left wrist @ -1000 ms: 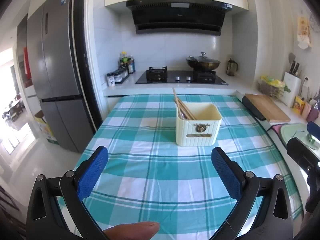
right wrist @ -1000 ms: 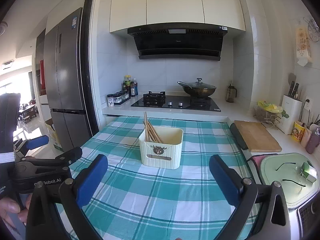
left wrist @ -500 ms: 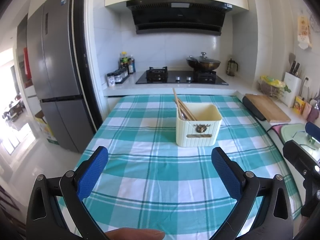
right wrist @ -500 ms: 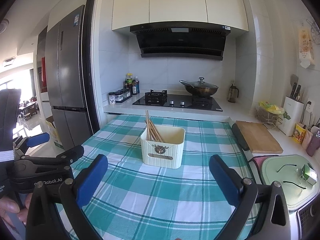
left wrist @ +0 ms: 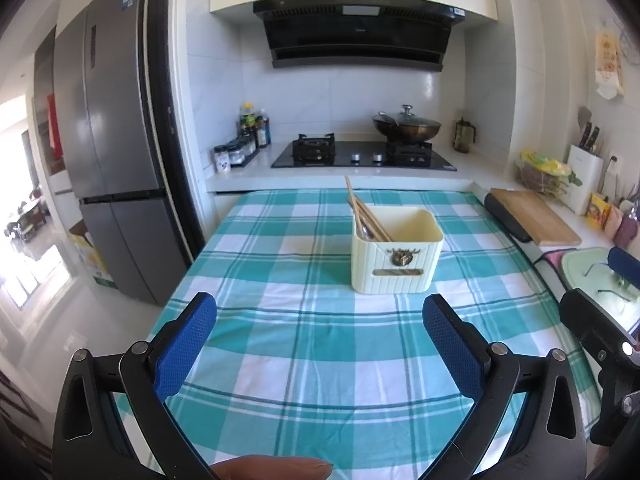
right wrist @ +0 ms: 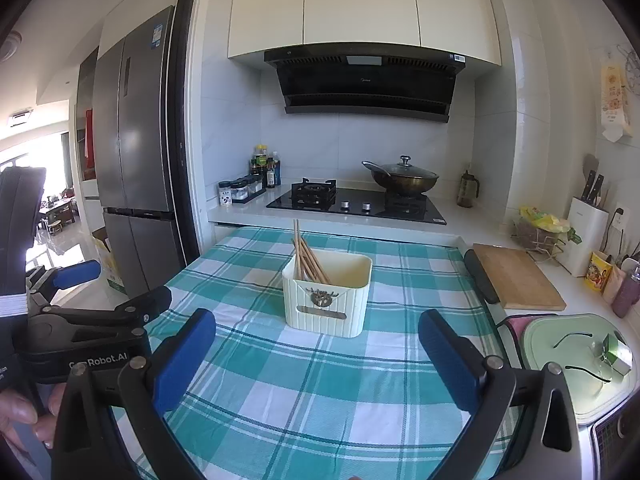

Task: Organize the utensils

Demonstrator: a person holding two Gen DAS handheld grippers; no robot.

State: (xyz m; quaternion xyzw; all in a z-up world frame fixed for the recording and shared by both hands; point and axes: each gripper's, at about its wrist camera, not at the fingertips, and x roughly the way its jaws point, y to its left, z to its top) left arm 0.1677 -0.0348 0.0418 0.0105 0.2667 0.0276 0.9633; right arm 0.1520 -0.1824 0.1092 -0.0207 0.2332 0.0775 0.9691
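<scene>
A cream ribbed utensil box (left wrist: 397,254) (right wrist: 327,295) stands on the teal checked tablecloth (left wrist: 280,344) (right wrist: 304,384). Several wooden chopsticks (left wrist: 365,214) (right wrist: 306,256) lean in its left side, with a metal spoon (left wrist: 365,232) beside them. My left gripper (left wrist: 320,344) hovers open over the near part of the table, well short of the box, nothing between its blue pads. My right gripper (right wrist: 318,356) is open too, empty, also nearer than the box. The left tool shows at the left of the right wrist view, held by a hand (right wrist: 24,420).
Behind the table runs a counter with a gas hob (left wrist: 362,156), a lidded wok (left wrist: 406,126) and spice jars (left wrist: 240,148). A wooden cutting board (left wrist: 532,222), a knife block (left wrist: 584,182) and a pale green lid (right wrist: 576,360) lie to the right. A grey fridge (left wrist: 116,160) stands left.
The right wrist view has risen slightly and the box sits a little further right in it. The left gripper has hardly moved. Both grippers stay open.
</scene>
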